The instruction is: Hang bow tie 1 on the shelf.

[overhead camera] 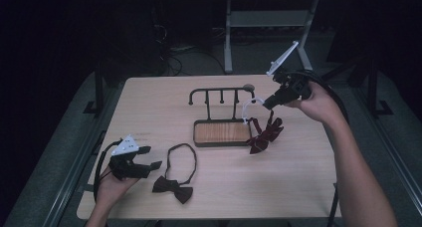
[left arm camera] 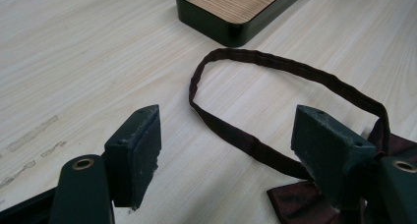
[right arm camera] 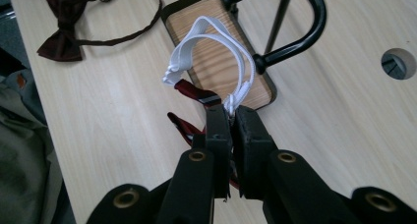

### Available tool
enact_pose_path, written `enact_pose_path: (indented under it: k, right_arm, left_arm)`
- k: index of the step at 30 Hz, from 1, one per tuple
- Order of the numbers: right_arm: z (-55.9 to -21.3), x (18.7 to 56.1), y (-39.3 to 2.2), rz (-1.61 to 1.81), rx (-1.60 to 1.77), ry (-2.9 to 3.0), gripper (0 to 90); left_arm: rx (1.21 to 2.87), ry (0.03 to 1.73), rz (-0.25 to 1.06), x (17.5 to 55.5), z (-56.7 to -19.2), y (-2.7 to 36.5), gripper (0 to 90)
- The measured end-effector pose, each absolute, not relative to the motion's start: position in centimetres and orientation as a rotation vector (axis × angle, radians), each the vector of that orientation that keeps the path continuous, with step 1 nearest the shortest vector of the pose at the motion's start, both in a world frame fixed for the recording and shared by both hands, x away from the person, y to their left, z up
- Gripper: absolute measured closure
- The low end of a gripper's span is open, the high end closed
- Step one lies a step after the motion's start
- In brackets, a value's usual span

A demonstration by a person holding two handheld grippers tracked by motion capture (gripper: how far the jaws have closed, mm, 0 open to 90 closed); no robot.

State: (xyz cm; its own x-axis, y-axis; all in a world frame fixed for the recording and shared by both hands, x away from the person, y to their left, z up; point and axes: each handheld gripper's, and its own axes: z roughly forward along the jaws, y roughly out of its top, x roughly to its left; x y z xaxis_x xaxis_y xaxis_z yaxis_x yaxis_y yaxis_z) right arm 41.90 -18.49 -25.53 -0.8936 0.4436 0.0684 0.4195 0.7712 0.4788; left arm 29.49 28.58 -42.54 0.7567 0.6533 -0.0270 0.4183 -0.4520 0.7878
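With the arm stretched forward, the right gripper (overhead camera: 264, 103) is raised and pinches a white strap (right arm camera: 206, 42) whose red bow tie (overhead camera: 263, 133) dangles beneath, while the left gripper (overhead camera: 152, 157) rests low, jaws apart, beside a dark bow tie (overhead camera: 172, 188).

Dim lab or workshop, pale wooden table (overhead camera: 149, 107), metal bench frame (overhead camera: 268, 23) behind, cables on floor (overhead camera: 174, 57)

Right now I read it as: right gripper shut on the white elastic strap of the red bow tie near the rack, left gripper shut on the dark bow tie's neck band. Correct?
Not quite. The left gripper is open, its jaws standing apart above the dark bow tie's neck band without pinching it, as the left gripper view shows. The right gripper is indeed shut on the white elastic strap of the red bow tie near the rack.
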Motion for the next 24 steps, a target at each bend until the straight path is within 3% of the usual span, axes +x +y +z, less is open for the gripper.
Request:
enact_pose_path:
  k: [24]
  right_arm:
    - [-26.2,45.6,-19.5,0.783,0.845,2.892,84.6]
  left_arm:
    - [2.112,0.793,0.344,29.4,-42.5,28.4,27.2]
